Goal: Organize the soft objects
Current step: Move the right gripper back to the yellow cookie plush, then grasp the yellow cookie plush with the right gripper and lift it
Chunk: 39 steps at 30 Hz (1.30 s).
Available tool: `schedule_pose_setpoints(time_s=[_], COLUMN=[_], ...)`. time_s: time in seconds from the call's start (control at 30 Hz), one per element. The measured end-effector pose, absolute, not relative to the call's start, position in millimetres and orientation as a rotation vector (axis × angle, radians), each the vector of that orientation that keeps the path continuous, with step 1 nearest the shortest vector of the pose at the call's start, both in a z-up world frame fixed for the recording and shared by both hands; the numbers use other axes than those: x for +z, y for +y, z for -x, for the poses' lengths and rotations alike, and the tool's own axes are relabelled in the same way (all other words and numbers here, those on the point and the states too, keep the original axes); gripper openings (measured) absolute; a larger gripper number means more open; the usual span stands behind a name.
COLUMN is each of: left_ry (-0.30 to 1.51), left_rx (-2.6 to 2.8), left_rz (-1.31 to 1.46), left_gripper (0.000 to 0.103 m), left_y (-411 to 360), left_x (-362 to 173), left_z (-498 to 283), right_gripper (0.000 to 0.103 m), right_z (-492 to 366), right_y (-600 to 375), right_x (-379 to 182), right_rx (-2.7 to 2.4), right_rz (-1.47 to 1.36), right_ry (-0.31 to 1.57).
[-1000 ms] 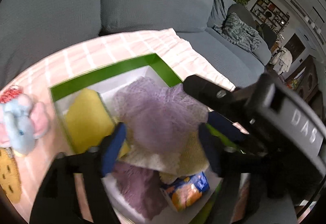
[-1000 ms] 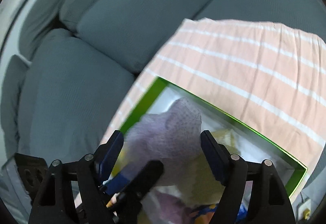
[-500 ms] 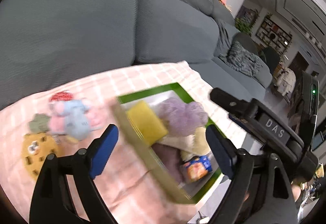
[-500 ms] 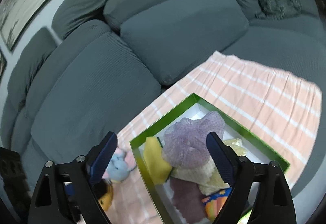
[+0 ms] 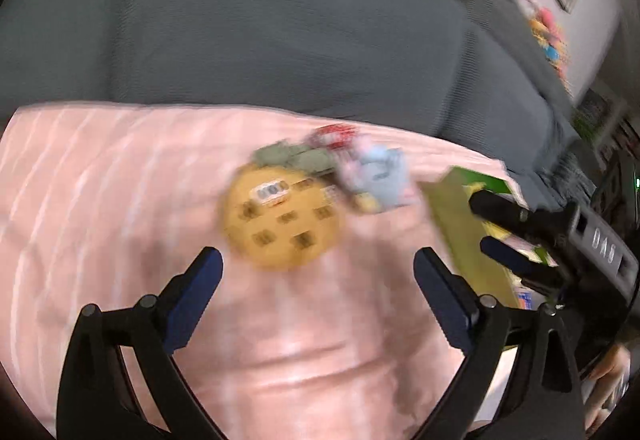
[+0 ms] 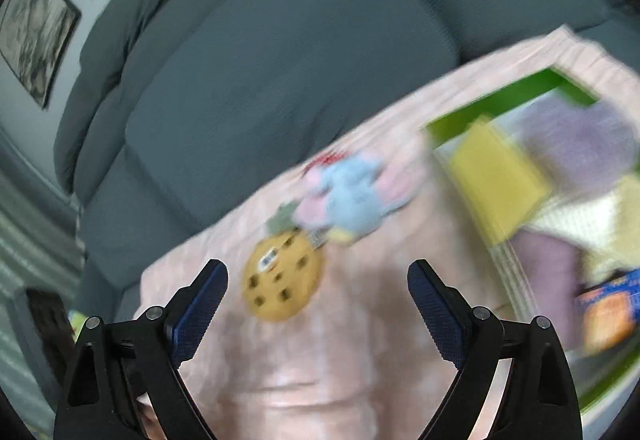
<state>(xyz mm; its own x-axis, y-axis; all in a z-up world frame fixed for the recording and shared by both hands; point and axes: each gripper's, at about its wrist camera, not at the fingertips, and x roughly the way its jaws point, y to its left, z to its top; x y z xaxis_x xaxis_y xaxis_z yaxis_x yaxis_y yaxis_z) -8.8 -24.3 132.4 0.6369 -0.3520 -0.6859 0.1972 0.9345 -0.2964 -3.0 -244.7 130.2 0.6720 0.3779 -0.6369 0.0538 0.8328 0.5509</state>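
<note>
A round cookie-shaped plush (image 5: 282, 217) lies on the pink striped cloth (image 5: 120, 199), just beyond my open, empty left gripper (image 5: 318, 272). A blue and pink plush toy (image 5: 378, 179) and a grey-green soft piece (image 5: 294, 157) lie behind it. The green-rimmed box (image 6: 496, 105) at the right holds a yellow sponge (image 6: 494, 169), a purple mesh puff (image 6: 580, 141), cloths and a snack pack (image 6: 608, 314). My right gripper (image 6: 318, 280) is open and empty, above the cloth near the cookie plush (image 6: 282, 278). It also shows at the right of the left wrist view (image 5: 516, 236). Both views are motion-blurred.
A grey sofa (image 5: 280, 19) rises behind the cloth. Framed pictures (image 6: 36, 19) hang on the wall at the left. Colourful toys (image 5: 546, 35) sit on the sofa back at the far right.
Both grippers have pulled back from the box and swung left towards the plush toys on the cloth. The purple puff stays in the box. Both jaws remain open.
</note>
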Motion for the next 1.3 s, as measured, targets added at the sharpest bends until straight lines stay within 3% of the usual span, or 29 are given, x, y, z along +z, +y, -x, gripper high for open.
schedule_pose_setpoints(time_s=[0.2, 0.37, 0.53, 0.6, 0.7, 1.07, 1.3], left_ry=[0.845, 0.924, 0.943, 0.948, 0.956, 0.982, 1.015], left_rx=[-0.209, -0.167, -0.156, -0.158, -0.161, -0.172, -0.185], left_rz=[0.316, 0.359, 0.393, 0.402, 0.402, 0.413, 0.342], left_gripper=[0.095, 0.095, 0.095, 0.095, 0.095, 0.095, 0.095], left_y=[21, 36, 46, 47, 47, 45, 24], left_x=[81, 55, 46, 45, 46, 48, 49], left_z=[27, 21, 20, 22, 23, 23, 27], right_gripper=[0.092, 0.08, 0.052, 0.032, 0.021, 0.018, 0.018], right_z=[-38, -66, -80, -79, -72, 8, 37], right_y=[-184, -159, -155, -155, -160, -189, -201], right_x=[83, 44, 21, 19, 21, 86, 81], right_rx=[0.246, 0.209, 0.187, 0.163, 0.186, 0.236, 0.141], right_rz=[-0.602, -0.589, -0.633, -0.621, -0.636, -0.513, -0.375], right_ry=[0.946, 1.045, 1.096, 1.087, 1.082, 1.043, 1.105])
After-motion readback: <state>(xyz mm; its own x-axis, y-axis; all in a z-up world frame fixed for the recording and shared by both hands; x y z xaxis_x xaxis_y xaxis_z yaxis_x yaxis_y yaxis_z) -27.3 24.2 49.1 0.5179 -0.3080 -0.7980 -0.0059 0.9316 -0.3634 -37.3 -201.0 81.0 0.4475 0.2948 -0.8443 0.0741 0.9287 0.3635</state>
